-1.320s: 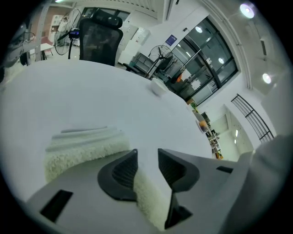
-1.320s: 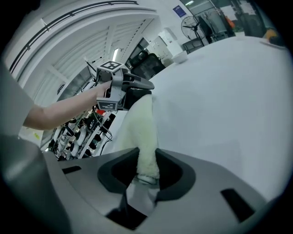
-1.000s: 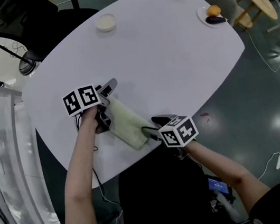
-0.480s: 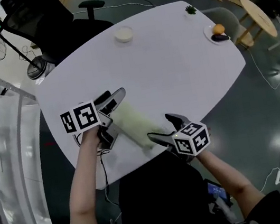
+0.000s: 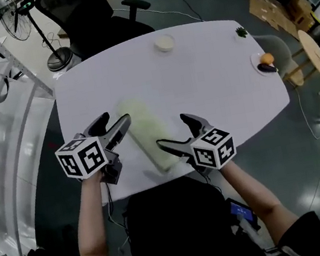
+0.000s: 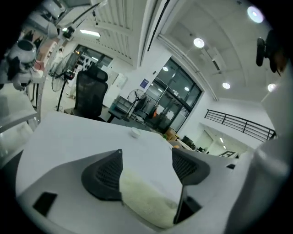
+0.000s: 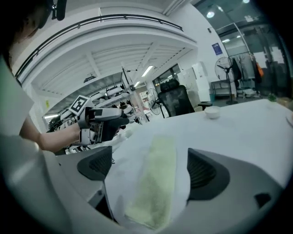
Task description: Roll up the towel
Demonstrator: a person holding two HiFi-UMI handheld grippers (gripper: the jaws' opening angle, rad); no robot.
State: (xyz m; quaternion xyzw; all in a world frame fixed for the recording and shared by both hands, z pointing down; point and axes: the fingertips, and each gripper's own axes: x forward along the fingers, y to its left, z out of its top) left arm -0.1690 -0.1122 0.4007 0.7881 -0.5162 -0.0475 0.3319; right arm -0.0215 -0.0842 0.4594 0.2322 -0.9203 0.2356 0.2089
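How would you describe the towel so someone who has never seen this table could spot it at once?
Start at the big white table. On its near side, close to the person's edge, lies the towel, a long, narrow, pale green strip of cloth set at a slant. It is the only soft thing there; the small white bowl and the plate sit along the far edge.

white table (image 5: 215, 93), small bowl (image 5: 164, 43), black chair (image 5: 91, 21), plate (image 5: 258, 65) with orange (image 5: 267, 58)

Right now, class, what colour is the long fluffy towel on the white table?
The towel is pale yellow-green, clearest in the right gripper view.
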